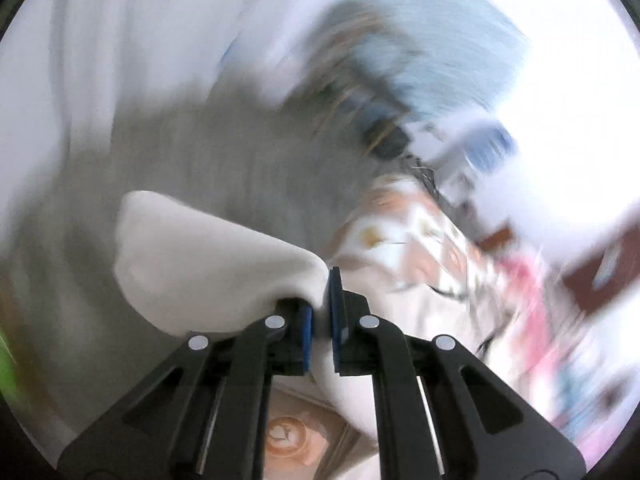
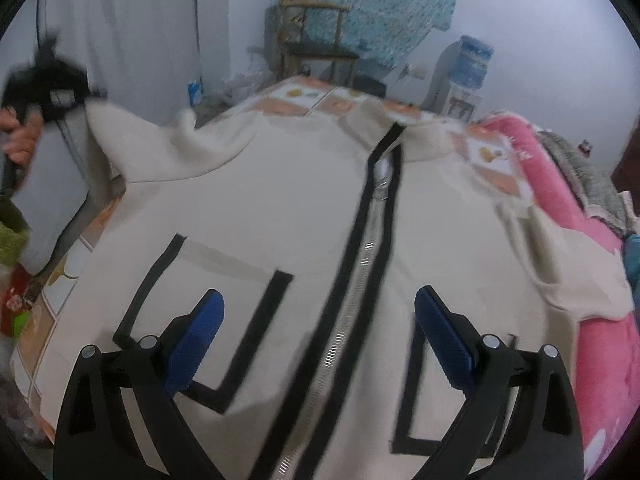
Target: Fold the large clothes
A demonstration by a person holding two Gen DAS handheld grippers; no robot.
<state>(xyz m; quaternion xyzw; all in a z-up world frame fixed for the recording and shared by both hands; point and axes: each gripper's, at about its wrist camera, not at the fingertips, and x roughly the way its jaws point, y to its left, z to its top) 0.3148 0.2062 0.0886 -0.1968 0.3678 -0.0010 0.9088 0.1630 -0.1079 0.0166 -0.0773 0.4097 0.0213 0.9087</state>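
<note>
cream jacket [image 2: 280,208] lies front-up and spread flat on the patterned table cover [image 2: 320,94], black zipper [image 2: 360,264] running down its middle and zipped closed, the black-outlined pockets either side of the zipper. judging by that, folding has barely begun: body is flat, no fold across it yet, both sides and the bottom-to-top fold are left to do. only start made is at the corner far left of the zipper, where the left gripper [image 1: 322,312] has its jaws clamped together on a bunch of cream fabric [image 1: 208,264] and holds it raised off the table; the right wrist view shows that same gripper [image 2: 52,92] in a hand [image 2: 22,136] at that lifted sleeve corner. right gripper [image 2: 316,320] hangs over the lower zipper, jaws wide apart, nothing between them, not touching cloth. hard to read: left wrist view is heavily motion-blurred, background is smears. sleeve right of the zipper drapes onto a pink blanket [image 2: 560,184], its end unclear. jacket hem is cut off behind the right gripper. can't tell which part of the sleeve is pinched.
</note>
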